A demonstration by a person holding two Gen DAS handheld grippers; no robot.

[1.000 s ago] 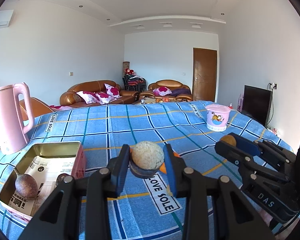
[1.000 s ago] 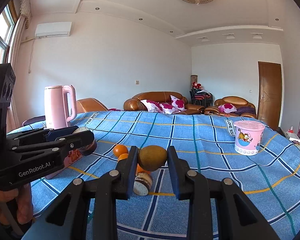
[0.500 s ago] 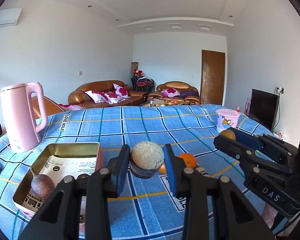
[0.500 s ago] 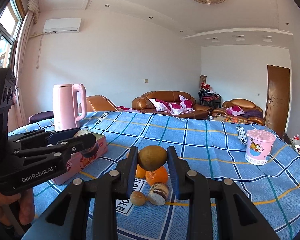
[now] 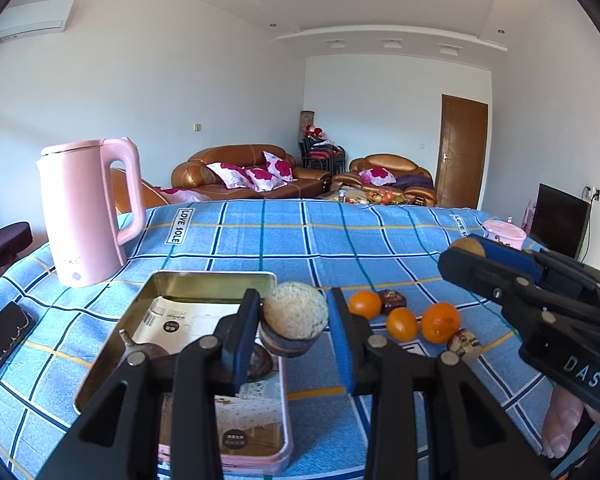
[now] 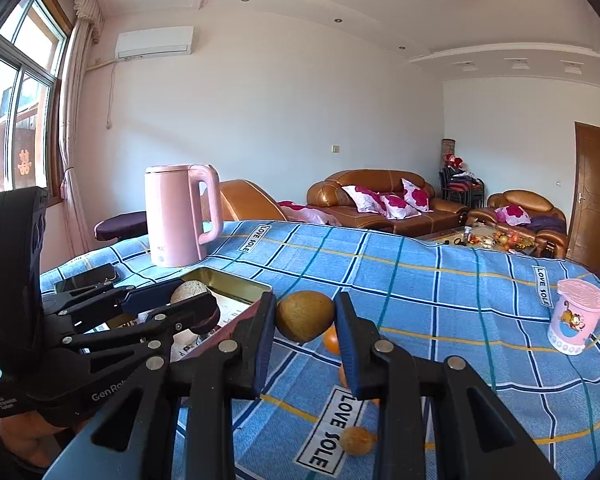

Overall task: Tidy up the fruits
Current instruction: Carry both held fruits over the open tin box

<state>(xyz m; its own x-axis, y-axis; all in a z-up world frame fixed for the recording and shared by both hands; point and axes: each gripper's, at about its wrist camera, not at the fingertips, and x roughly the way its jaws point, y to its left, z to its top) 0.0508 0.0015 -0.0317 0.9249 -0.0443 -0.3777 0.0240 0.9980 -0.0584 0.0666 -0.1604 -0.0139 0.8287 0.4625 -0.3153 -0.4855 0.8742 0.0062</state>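
Left gripper (image 5: 294,320) grips pale fruit (image 5: 295,316) over tin (image 5: 204,278) rim.

Your way over the open tin (image 5: 204,284) stays free, but the pink kettle (image 5: 86,216) stands behind it and loose oranges (image 5: 440,322) crowd the bench (image 5: 340,240) beside it.

Your left gripper (image 5: 294,332) and right gripper (image 6: 305,332) are black plastic frames with silver screws and blue pads (image 5: 242,334); white lettering marks their sides.
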